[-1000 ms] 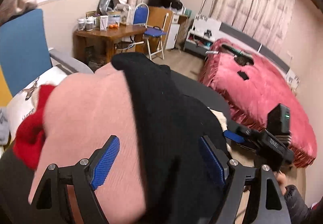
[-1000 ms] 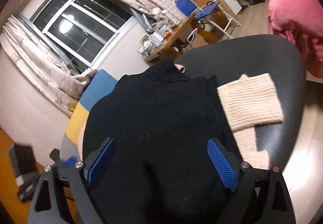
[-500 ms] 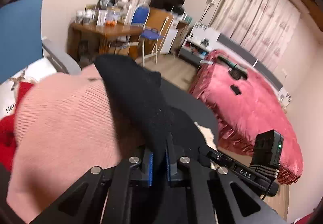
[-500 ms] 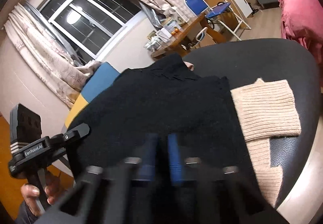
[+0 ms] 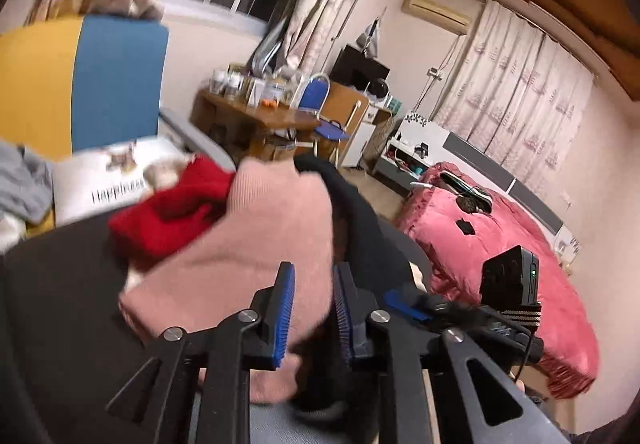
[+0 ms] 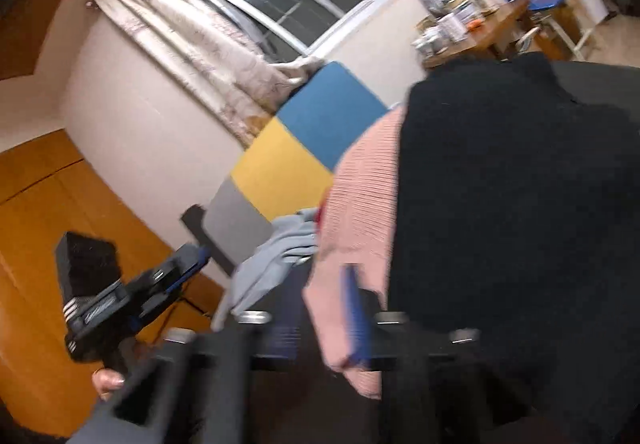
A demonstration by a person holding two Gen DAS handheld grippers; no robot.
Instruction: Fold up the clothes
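The left gripper had its two blue pads a little apart, and a fold of the pink sweater sat between them, so it was holding the sweater at its near edge. A black top lay against the right side of the pink sweater and hung down past the right pad. A red top lay just beside the pink sweater on its far left side. All three were piled on a dark round table. Behind them was a white pillow with writing on it, next to a blue and yellow cushion. A pink bed was well apart on the right, and a wooden desk with jars stood by the window. The right wrist view was blurry. The right gripper had its blue pads near each other with the edge of the pink sweater between them, but I could not tell if it was really squeezing. The black top covered most of the right side there. A gray cloth lay beside the pink sweater on the left. The other gripper showed at the far left, held in a hand.
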